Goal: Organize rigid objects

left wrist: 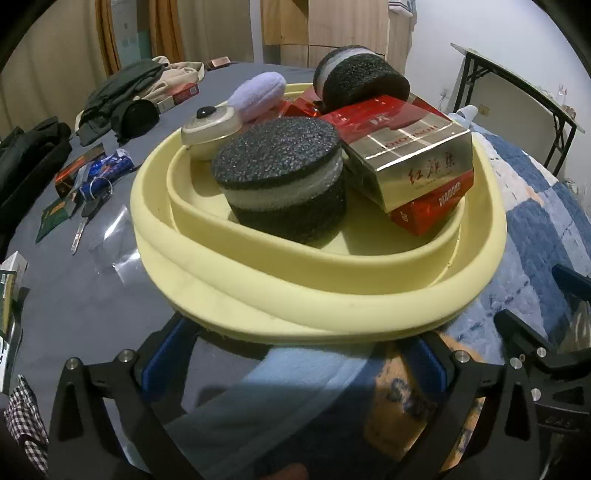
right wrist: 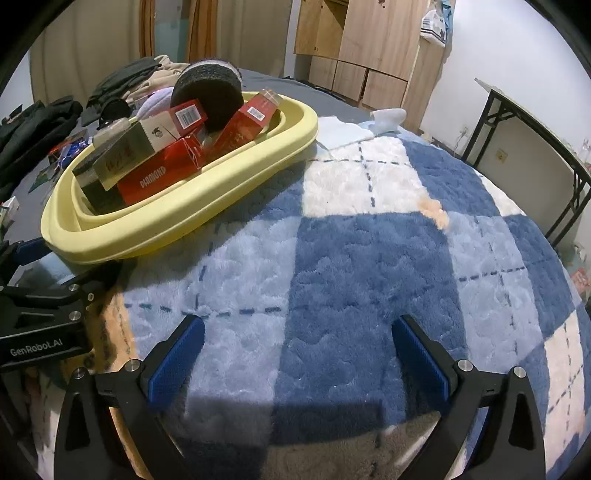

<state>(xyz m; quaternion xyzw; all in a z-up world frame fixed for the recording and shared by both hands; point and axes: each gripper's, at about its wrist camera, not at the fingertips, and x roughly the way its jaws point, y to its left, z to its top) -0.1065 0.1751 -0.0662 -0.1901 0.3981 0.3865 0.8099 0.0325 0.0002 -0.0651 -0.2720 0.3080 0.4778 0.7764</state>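
Basin loaded, both grippers idle.
My left gripper (left wrist: 295,354) gaped wide under the yellow basin (left wrist: 229,266) rim, gripping nothing; right gripper (right wrist: 297,350) hung wide, empty, over the blanket (right wrist: 369,258).

A wooden wardrobe (right wrist: 364,48) stood against the far wall, with orange curtains (right wrist: 201,31) to its left. A white wall (right wrist: 491,48) rose on the right, and a black-framed folding table (right wrist: 535,122) stood before it. A plaid blue-and-white blanket (right wrist: 369,240) covered the near surface, beside a grey sheet (left wrist: 92,280). Dark clothes (left wrist: 122,92) lay heaped at the far left.
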